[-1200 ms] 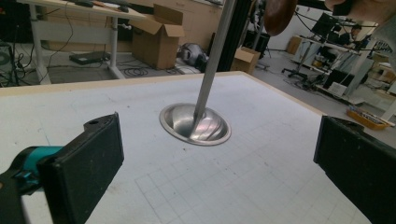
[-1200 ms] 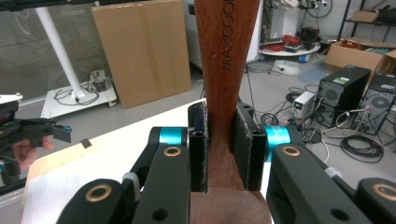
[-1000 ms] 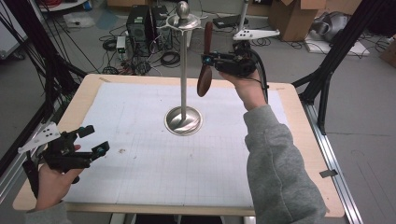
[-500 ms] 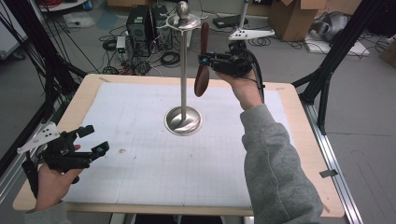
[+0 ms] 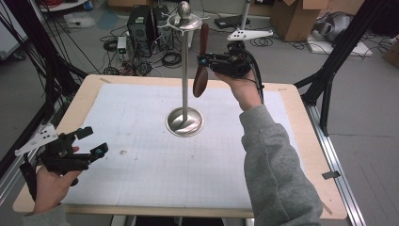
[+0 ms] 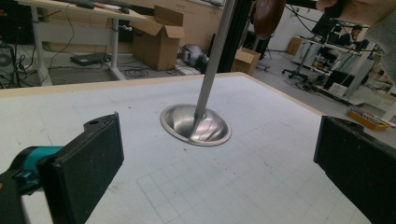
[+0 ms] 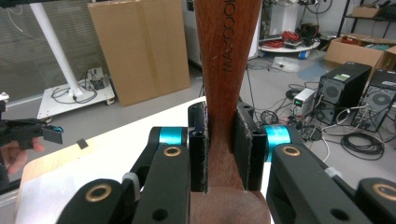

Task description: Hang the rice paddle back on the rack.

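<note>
Right gripper (image 5: 203, 60) raised over far side of table (image 5: 301, 141), jaws clamped on neck of wooden spoon (image 5: 201, 70). Spoon upright, bowl down, in air just right of steel stand (image 5: 185, 84); touching or apart: cannot tell. Stand's round base sits mid-table on white grid mat (image 5: 141, 160). Left gripper (image 5: 91, 141) at near left corner, jaws wide apart, nothing between.

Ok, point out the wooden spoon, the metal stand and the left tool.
spoon (image 5: 200, 82): high view, on its bowl.
stand (image 5: 185, 122): high view, on its round base.
left tool (image 5: 91, 142): high view, between its jaw tips.
</note>
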{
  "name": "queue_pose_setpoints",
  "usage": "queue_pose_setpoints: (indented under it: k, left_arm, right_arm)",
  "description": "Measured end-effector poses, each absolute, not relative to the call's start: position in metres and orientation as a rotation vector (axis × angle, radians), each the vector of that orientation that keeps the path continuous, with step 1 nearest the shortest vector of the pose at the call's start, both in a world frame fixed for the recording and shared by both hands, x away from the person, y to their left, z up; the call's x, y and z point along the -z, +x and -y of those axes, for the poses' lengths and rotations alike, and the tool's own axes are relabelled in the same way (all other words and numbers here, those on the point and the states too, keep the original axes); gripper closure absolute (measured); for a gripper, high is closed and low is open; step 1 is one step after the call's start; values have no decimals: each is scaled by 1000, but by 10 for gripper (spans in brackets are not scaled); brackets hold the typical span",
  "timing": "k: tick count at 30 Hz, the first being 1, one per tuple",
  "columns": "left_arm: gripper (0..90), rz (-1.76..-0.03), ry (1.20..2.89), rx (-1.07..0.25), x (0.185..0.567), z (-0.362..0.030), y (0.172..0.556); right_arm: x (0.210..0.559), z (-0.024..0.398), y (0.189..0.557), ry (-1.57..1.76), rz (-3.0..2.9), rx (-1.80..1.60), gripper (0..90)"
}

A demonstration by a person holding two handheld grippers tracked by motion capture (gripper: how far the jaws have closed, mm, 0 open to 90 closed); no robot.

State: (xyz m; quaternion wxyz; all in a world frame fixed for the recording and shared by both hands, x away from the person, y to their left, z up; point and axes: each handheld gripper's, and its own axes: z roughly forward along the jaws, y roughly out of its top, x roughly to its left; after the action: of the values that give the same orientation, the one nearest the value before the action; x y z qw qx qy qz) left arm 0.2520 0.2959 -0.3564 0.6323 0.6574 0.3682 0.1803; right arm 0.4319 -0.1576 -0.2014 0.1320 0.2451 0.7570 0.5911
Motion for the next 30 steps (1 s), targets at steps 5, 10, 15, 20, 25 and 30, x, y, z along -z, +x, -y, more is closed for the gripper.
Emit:
queue_pose_setpoints:
  k: [5,10,15,20,25,30]
  left_arm:
    - [20,-842,1506,-414,356,-296,252]
    - [20,-837,1500,-417,356,-295,252]
    - [20,-809,1509,-398,357,-294,253]
    - [20,-784,1500,-398,355,-295,252]
    - [20,-797,1491,-401,355,-297,253]
    - [20,-795,1490,-400,354,-294,255]
  right_arm:
    - [202,156,432,710,-2191,-1718,770]
    - [202,155,430,722,-2183,-1717,758]
    - [207,157,426,740,-2134,-1740,647]
    - [209,163,422,757,-2086,-1758,490]
    - [209,167,415,763,-2071,-1705,327]
    - [216,172,410,746,-2077,-1675,245]
